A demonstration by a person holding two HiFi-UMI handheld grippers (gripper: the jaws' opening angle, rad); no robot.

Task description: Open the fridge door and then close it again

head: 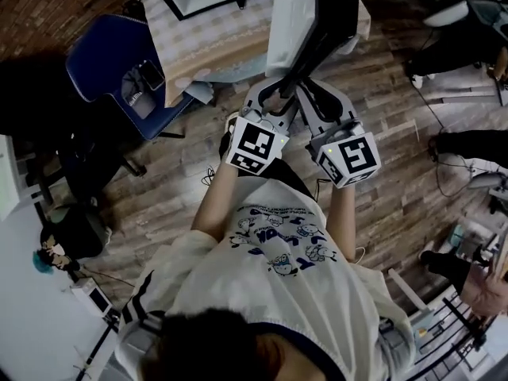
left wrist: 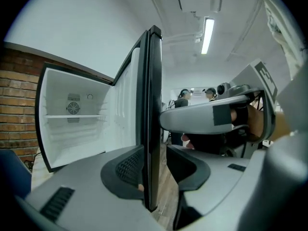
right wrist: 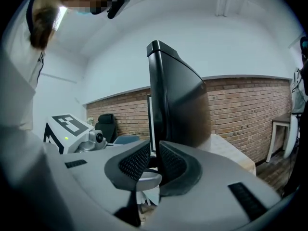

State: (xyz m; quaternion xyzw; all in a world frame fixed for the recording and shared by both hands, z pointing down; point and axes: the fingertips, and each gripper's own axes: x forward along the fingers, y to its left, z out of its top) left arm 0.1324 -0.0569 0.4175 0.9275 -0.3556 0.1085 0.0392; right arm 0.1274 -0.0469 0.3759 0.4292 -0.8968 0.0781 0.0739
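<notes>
The fridge door stands open, and both grippers meet at its free edge. In the left gripper view the dark door edge runs upright between the jaws of my left gripper. Its left pad lies close against the door, while the right pad stands clear with a gap. The empty white fridge interior shows to the left. My right gripper is shut on the same door, both ribbed pads tight on its edge. From above, the left gripper and right gripper sit side by side.
A blue chair and a cloth-covered table stand to the left of the door. A brick wall runs behind, with a pale table before it. People stand far off. Cables lie on the wooden floor.
</notes>
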